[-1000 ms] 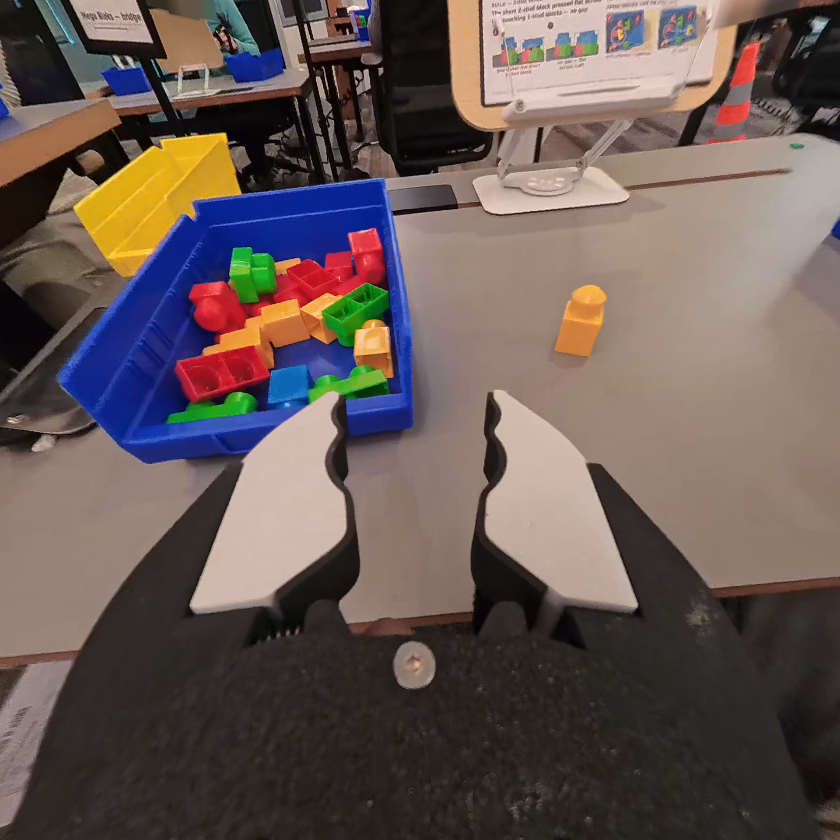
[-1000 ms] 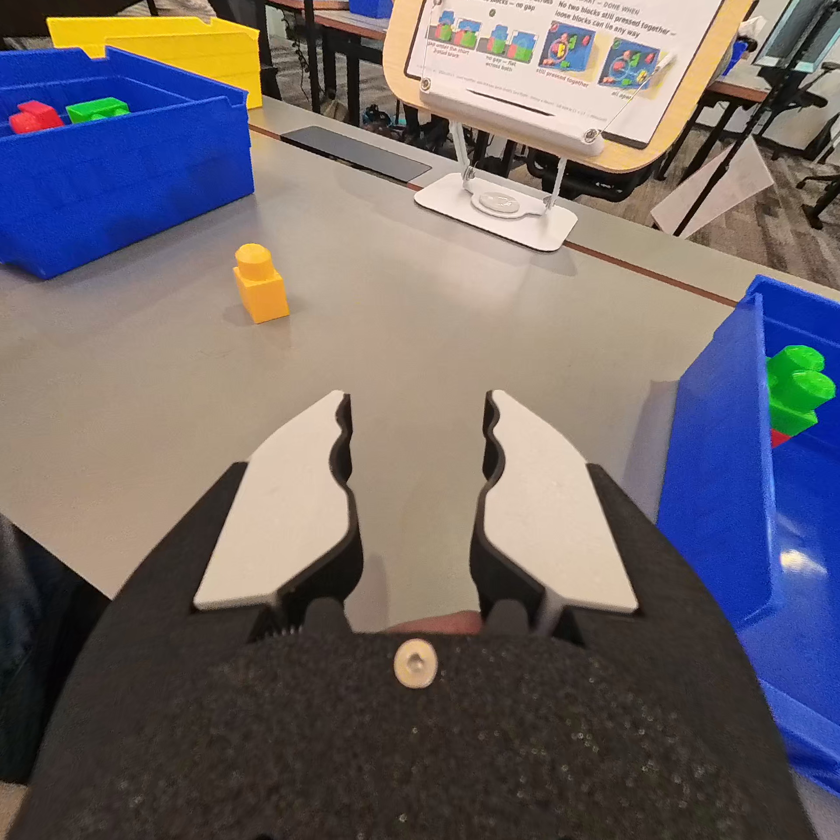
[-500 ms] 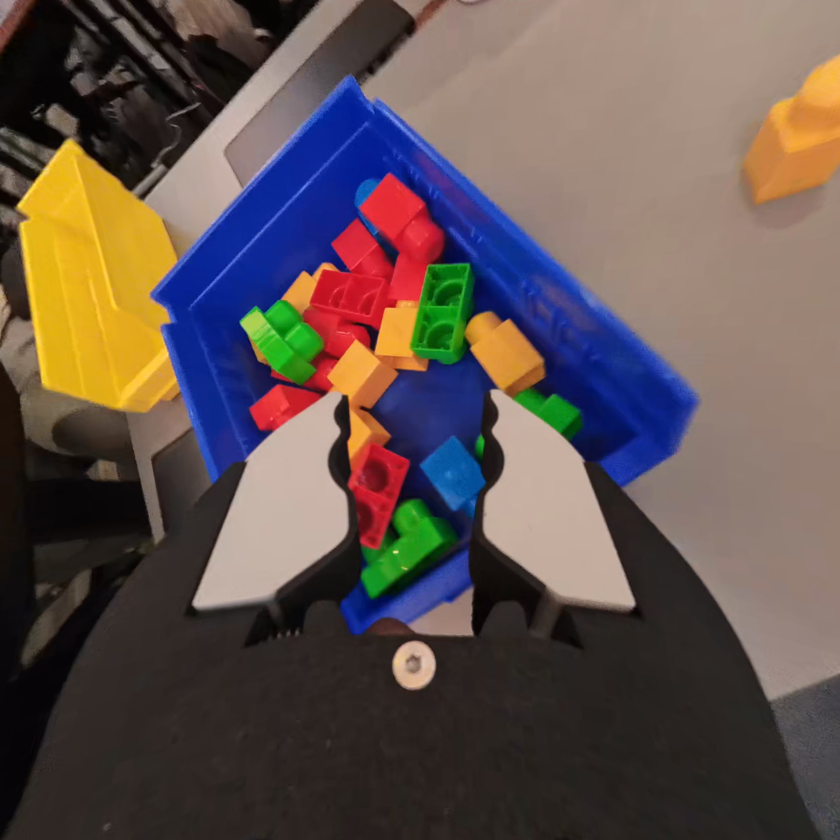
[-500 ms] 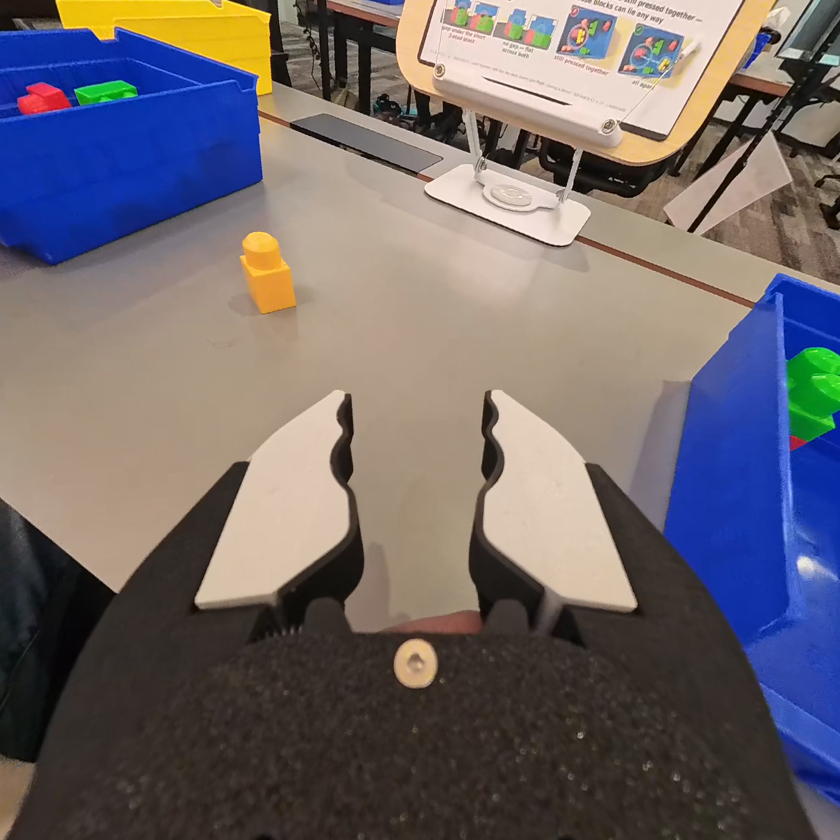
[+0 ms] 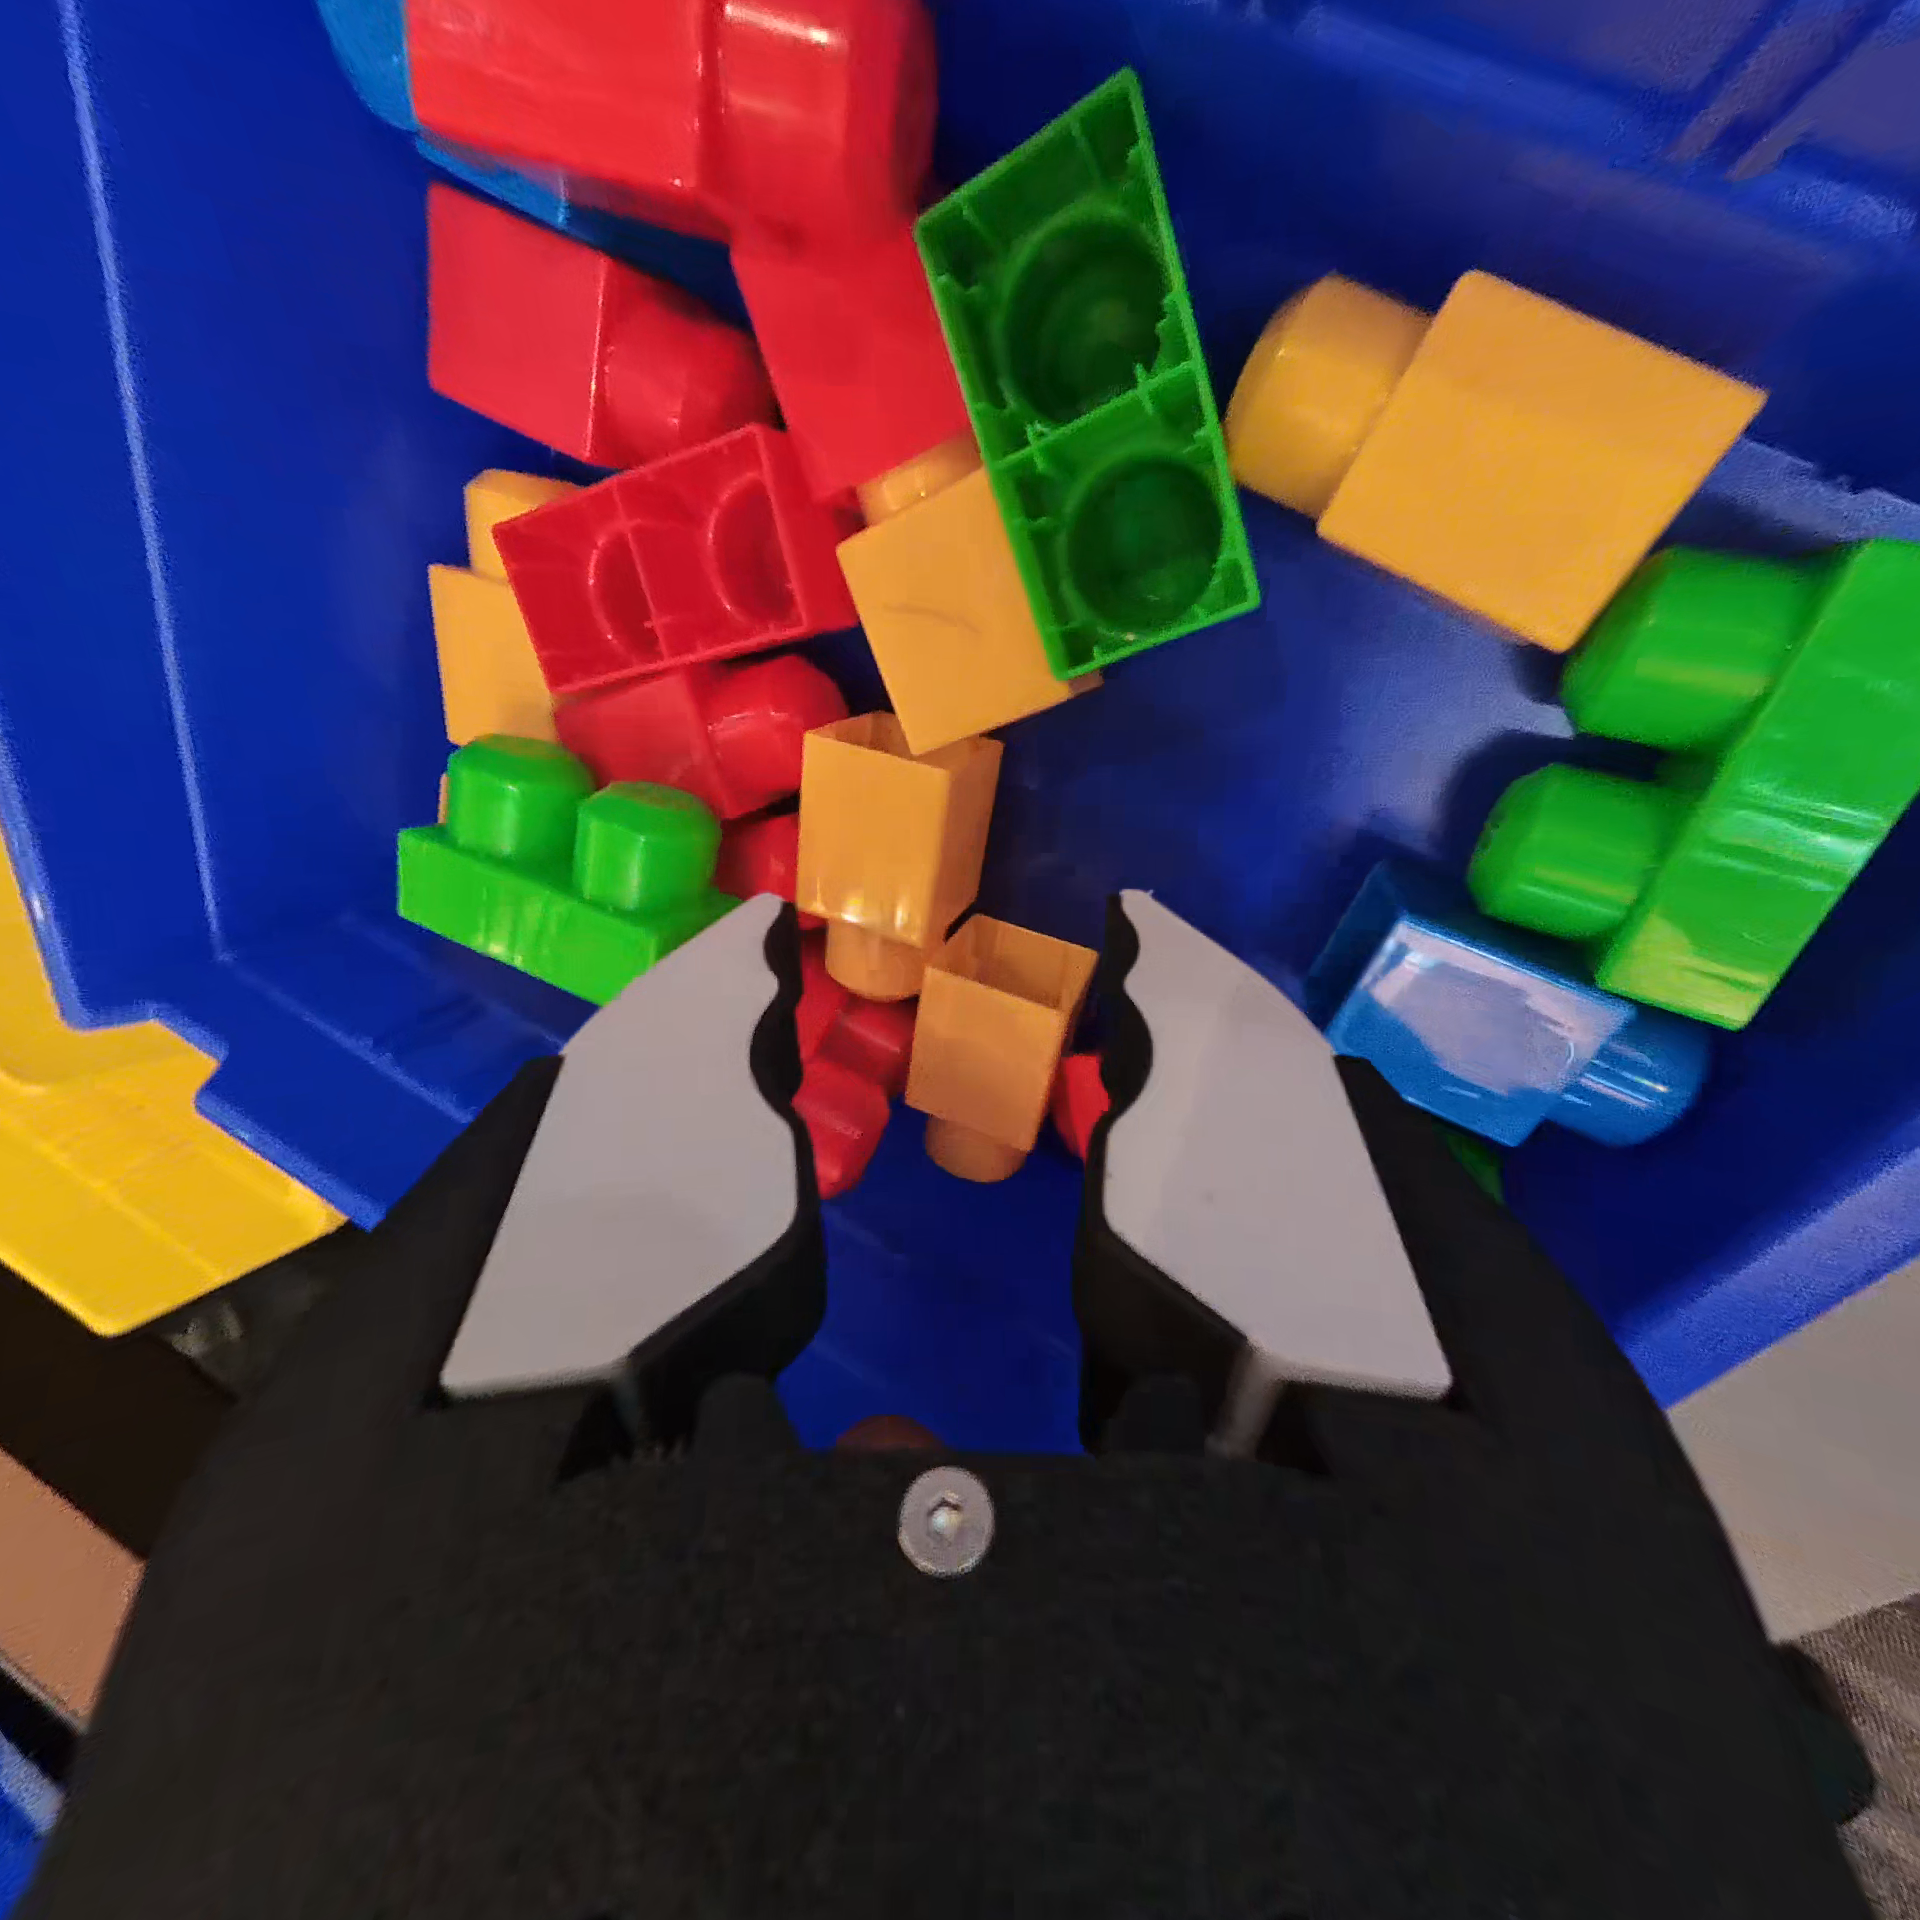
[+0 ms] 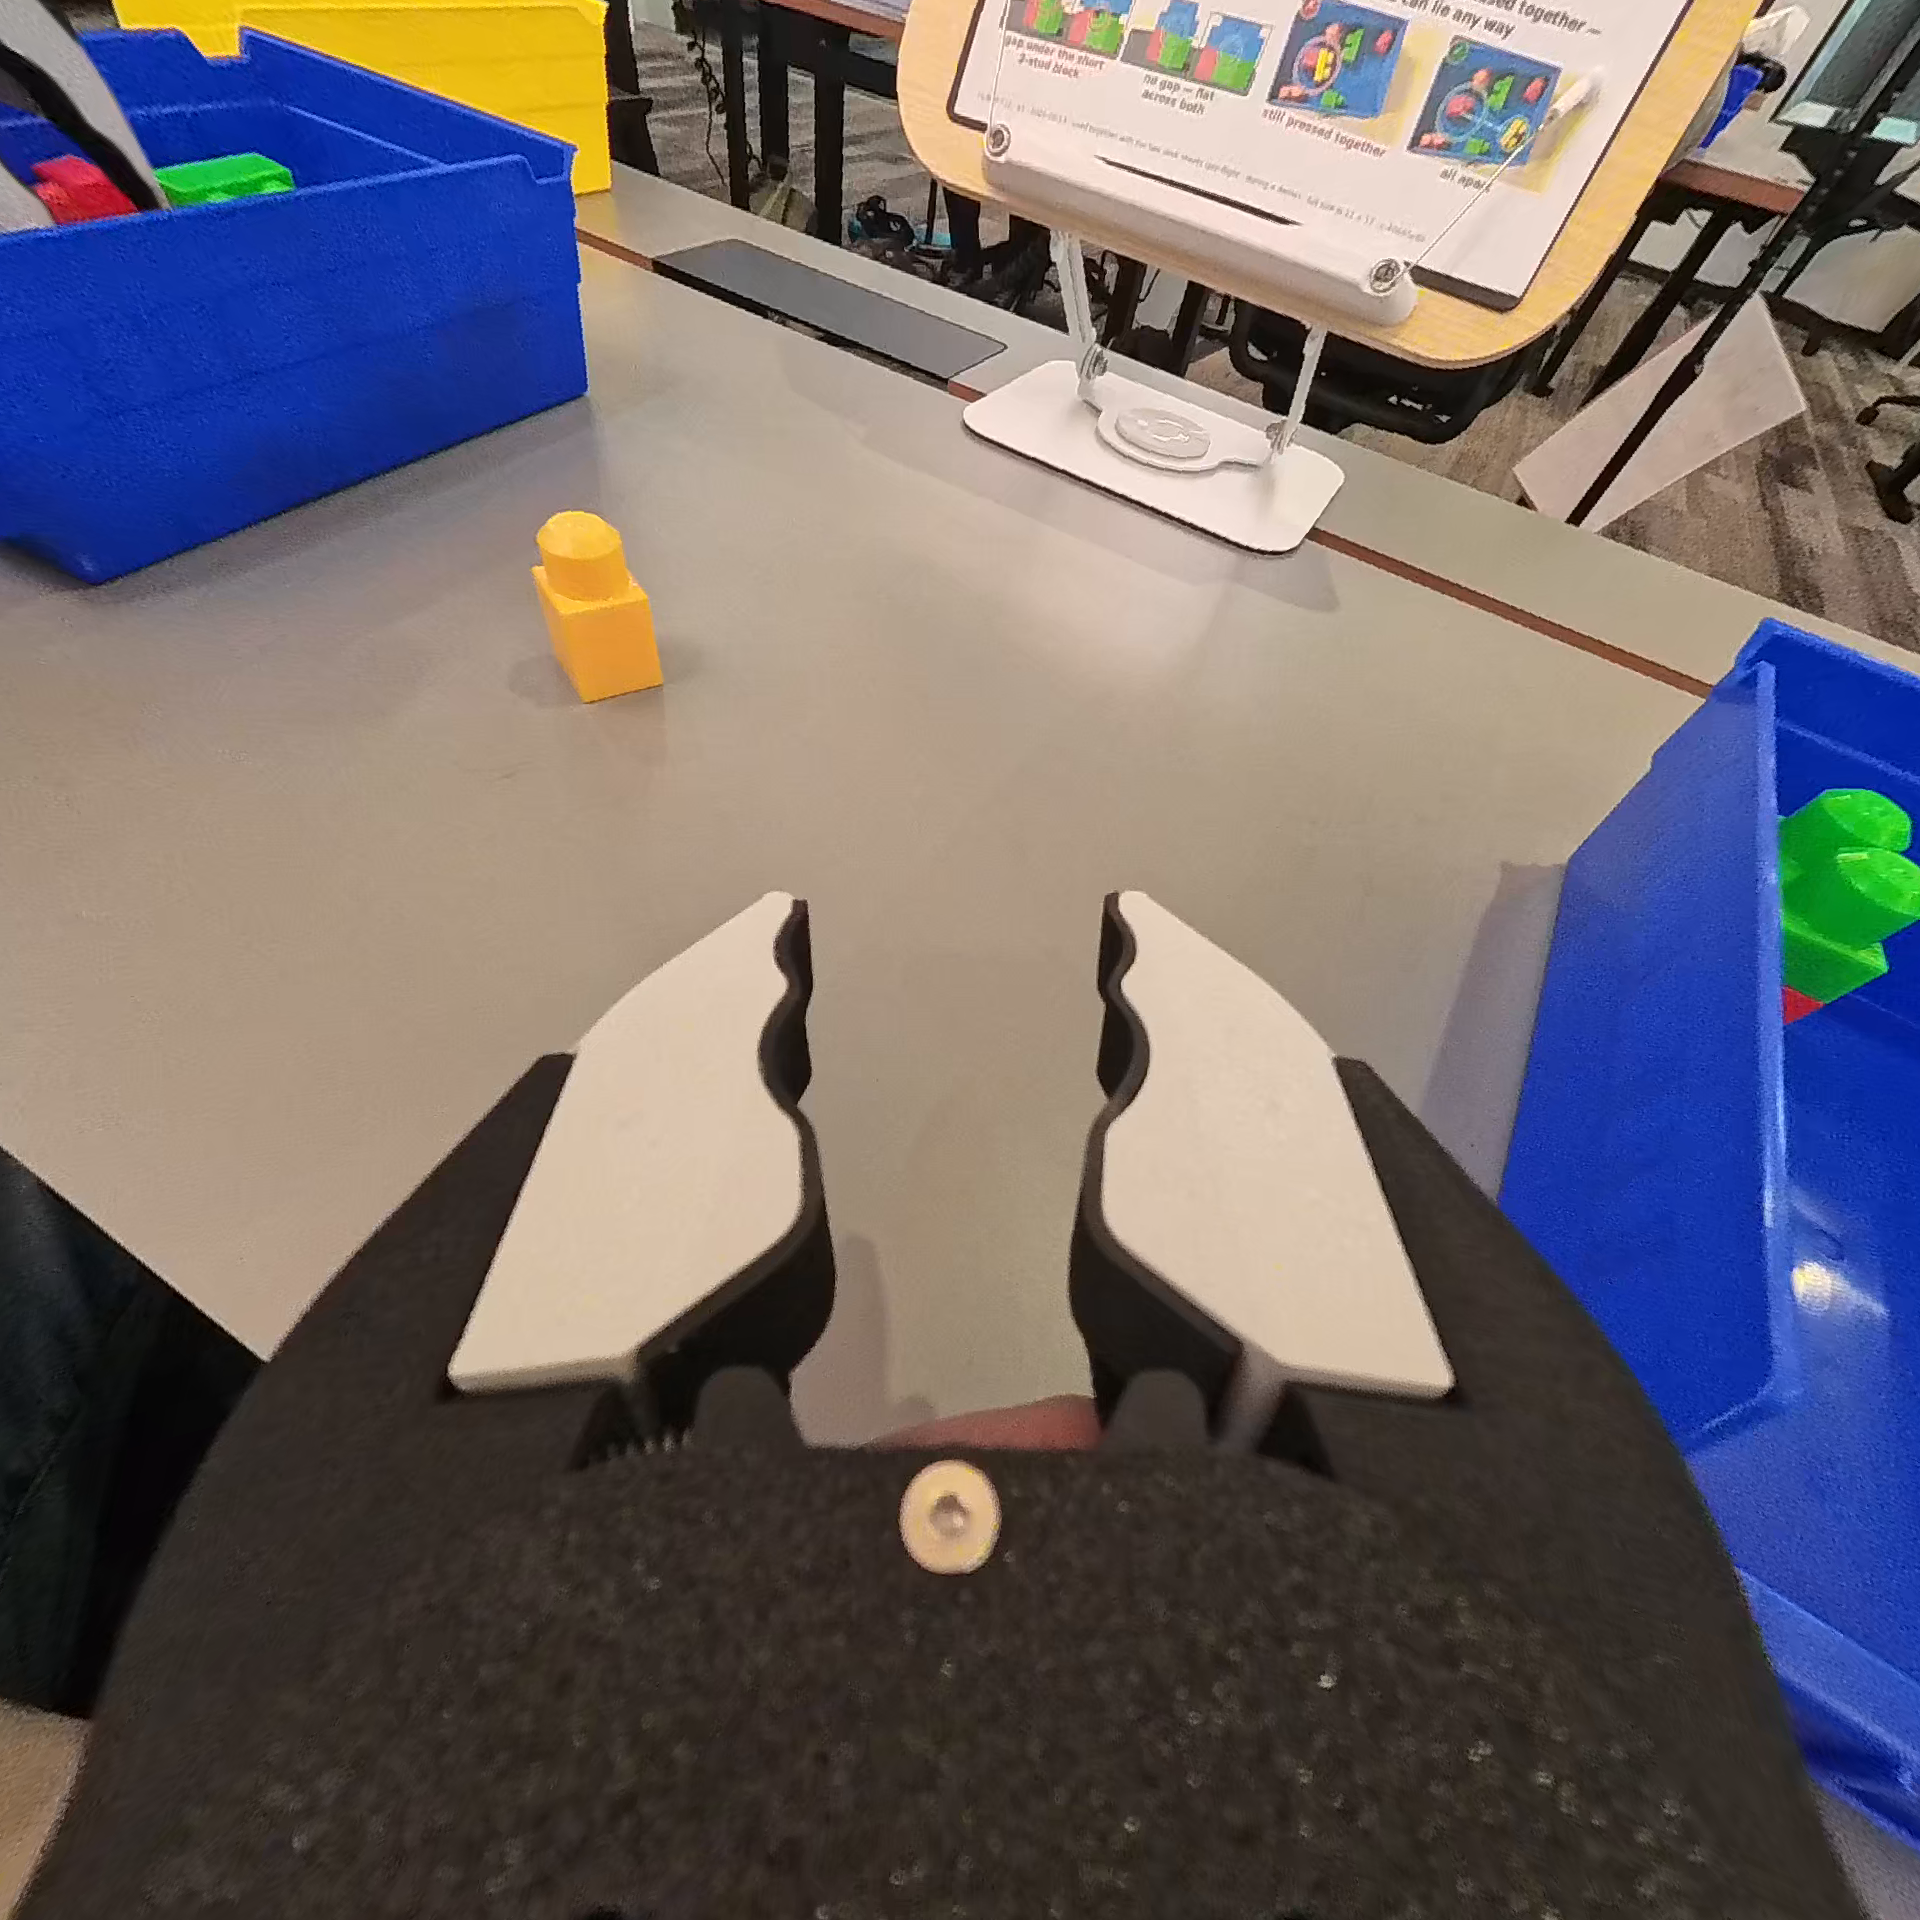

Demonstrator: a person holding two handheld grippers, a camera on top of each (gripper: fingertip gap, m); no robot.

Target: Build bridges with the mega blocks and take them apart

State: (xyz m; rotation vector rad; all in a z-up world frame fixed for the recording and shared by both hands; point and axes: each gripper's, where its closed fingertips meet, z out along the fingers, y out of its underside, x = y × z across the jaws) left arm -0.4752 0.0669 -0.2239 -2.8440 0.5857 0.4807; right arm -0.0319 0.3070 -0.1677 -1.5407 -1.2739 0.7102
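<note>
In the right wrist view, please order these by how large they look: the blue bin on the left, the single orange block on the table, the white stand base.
1. blue bin, by far the largest, though cut off by the frame edge.
2. white stand base.
3. orange block, the smallest, though nearer the camera than the base.

red blocks (image 5: 842,1081) under orange block (image 5: 992,1044): mostly hidden. yellow bin (image 5: 114,1195): cut off at left edge. instruction board (image 6: 1288,125): top cropped. right blue bin (image 6: 1704,1091): contents mostly out of frame; green block (image 6: 1834,904) partly shown.
</note>
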